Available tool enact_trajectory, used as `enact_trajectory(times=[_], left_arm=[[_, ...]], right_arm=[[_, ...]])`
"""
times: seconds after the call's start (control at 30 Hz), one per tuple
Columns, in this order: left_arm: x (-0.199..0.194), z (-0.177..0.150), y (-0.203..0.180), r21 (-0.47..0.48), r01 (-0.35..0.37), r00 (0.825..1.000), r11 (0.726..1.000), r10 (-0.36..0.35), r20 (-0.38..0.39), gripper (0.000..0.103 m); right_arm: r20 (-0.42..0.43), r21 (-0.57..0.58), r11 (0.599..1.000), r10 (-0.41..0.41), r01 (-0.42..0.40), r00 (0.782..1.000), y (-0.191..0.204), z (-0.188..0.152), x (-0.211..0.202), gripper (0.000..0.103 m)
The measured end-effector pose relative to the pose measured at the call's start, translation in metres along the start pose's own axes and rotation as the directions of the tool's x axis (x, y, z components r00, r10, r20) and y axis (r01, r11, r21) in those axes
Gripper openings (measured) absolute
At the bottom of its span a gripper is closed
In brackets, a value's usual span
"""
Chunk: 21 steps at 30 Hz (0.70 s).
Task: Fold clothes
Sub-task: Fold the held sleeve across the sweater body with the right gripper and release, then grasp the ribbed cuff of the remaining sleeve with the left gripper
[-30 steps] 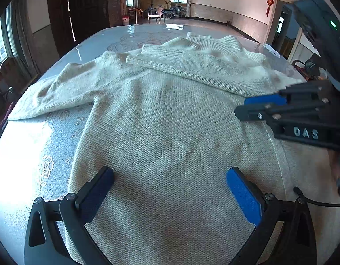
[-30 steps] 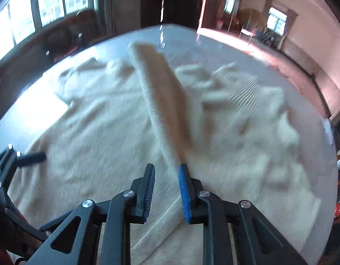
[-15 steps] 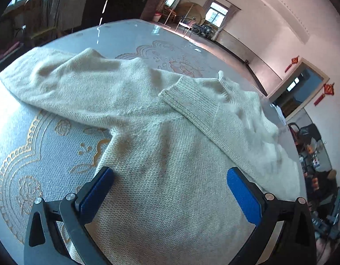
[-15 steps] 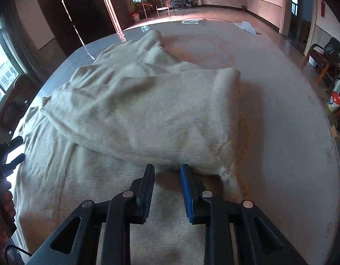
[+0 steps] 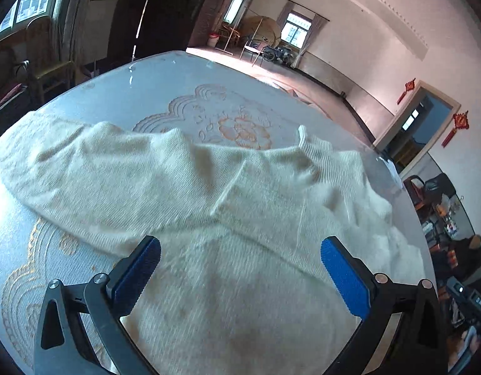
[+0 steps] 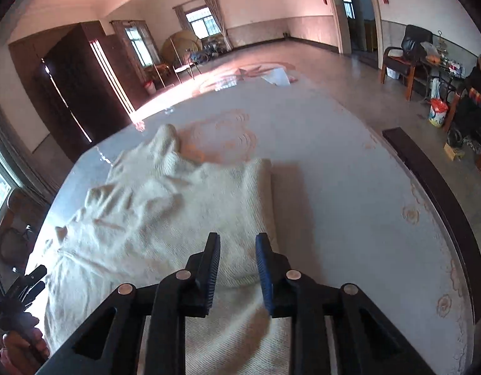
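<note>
Sweater (image 5: 227, 250) flat on patterned table (image 5: 209, 115)

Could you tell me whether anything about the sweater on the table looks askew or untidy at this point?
Yes. The cream sweater is only half folded: one sleeve lies across the body, the other sleeve sprawls out sideways over the table. In the right wrist view the cloth near the collar is rumpled and bunched. No damage or spill shows.

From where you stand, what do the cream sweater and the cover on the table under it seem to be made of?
The sweater looks like a soft knit, perhaps wool or a blend: ribbing shows at the collar, and it drapes in loose wrinkles. The table cover looks like pale blue woven cloth with gold flower motifs, under a glossy clear layer, perhaps glass or plastic, since window light glints off it.
</note>
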<state>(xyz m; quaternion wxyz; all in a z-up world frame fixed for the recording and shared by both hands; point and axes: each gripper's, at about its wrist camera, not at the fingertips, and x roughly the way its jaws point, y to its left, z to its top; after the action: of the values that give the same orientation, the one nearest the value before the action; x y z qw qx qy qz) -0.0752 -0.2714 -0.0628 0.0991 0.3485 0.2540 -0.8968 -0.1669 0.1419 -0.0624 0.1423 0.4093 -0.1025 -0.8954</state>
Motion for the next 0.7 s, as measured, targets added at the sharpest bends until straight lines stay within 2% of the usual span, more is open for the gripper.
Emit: enact_trajectory(times=[0.03, 0.07, 0.17, 0.2, 0.23, 0.27, 0.3, 0.4, 0.5, 0.63, 0.7], left_arm=[[0.009, 0.009, -0.007, -0.001, 0.001, 1.000, 1.000, -0.001, 0.007, 0.103], [0.022, 0.017, -0.019, 0.021, 0.011, 1.000, 1.000, -0.011, 0.004, 0.103], [0.063, 0.031, -0.055, 0.134, 0.041, 0.998, 0.990, -0.035, -0.046, 0.103], [0.072, 0.026, -0.066, 0.192, 0.032, 0.997, 0.981, -0.019, -0.072, 0.103], [0.084, 0.023, -0.075, 0.250, 0.005, 0.995, 0.968, 0.021, -0.100, 0.103], [0.091, 0.021, -0.075, 0.293, -0.059, 0.988, 0.954, 0.096, -0.117, 0.103], [0.098, 0.019, -0.070, 0.305, -0.143, 0.974, 0.942, 0.189, -0.128, 0.103], [0.086, 0.006, -0.043, 0.292, -0.232, 0.959, 0.928, 0.269, -0.093, 0.103], [0.070, -0.004, -0.024, 0.247, -0.222, 0.963, 0.943, 0.251, -0.093, 0.103], [0.055, -0.011, -0.016, 0.236, -0.234, 0.960, 0.943, 0.262, -0.098, 0.103], [0.049, -0.009, -0.011, 0.178, -0.235, 0.964, 0.956, 0.253, -0.084, 0.103]], right_arm=[[-0.026, -0.021, 0.999, 0.028, -0.029, 0.999, 0.009, 0.007, 0.011, 0.027], [-0.049, -0.065, 0.998, 0.019, -0.022, 0.999, 0.019, 0.011, 0.025, 0.027], [-0.128, -0.204, 0.979, -0.059, 0.032, 0.990, 0.044, 0.013, 0.072, 0.027], [-0.155, -0.231, 0.972, -0.078, 0.041, 0.985, 0.047, 0.011, 0.083, 0.027], [-0.173, -0.245, 0.968, -0.092, 0.048, 0.981, 0.047, 0.009, 0.092, 0.027], [-0.180, -0.254, 0.965, -0.107, 0.059, 0.978, 0.044, 0.007, 0.098, 0.025], [-0.176, -0.256, 0.964, -0.117, 0.069, 0.977, 0.040, 0.005, 0.100, 0.023], [-0.142, -0.215, 0.969, -0.155, 0.122, 0.978, 0.014, 0.005, 0.092, 0.023], [-0.117, -0.156, 0.974, -0.183, 0.164, 0.976, -0.013, 0.010, 0.085, 0.017], [-0.134, -0.146, 0.973, -0.198, 0.179, 0.971, -0.018, 0.020, 0.088, 0.017], [-0.120, -0.078, 0.977, -0.209, 0.200, 0.971, -0.018, 0.025, 0.082, 0.021]])
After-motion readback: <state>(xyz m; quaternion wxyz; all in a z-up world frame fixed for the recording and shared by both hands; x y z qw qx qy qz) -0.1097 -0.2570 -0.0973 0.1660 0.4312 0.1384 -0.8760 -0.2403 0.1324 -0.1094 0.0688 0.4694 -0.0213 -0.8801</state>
